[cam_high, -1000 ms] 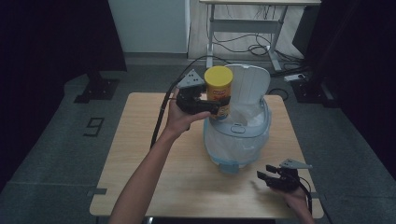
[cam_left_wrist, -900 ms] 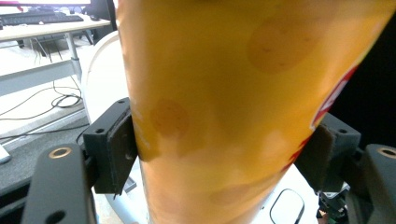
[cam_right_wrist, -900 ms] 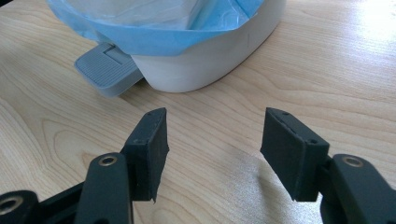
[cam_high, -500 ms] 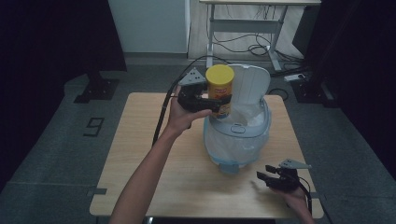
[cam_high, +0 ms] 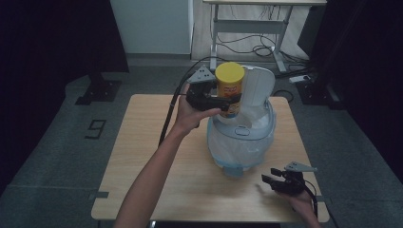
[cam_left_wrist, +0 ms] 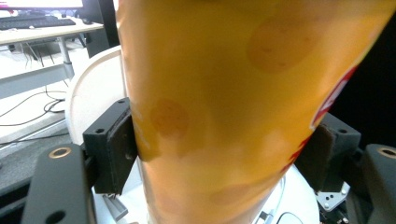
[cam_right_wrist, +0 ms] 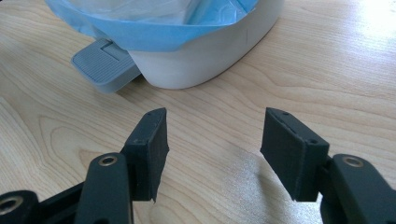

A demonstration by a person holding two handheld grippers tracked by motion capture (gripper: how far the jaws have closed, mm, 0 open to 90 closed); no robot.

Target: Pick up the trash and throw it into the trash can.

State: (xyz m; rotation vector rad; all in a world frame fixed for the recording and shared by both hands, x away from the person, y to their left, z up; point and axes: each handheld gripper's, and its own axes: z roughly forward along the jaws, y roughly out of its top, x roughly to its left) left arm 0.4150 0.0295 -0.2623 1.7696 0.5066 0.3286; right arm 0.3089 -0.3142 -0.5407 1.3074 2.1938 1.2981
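Your left gripper clamps the yellow can above the bin (lid up); right gripper gapes empty beside its pedal.

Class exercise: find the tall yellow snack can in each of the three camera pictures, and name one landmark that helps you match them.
High view: the tall yellow snack can sits upper centre, upright, clamped by the left claw over the open bin.
Left gripper view: the can fills the middle, pressed between both black jaws.
Right gripper view: the can is not in it.
Shared landmark: the white pedal bin with blue liner.
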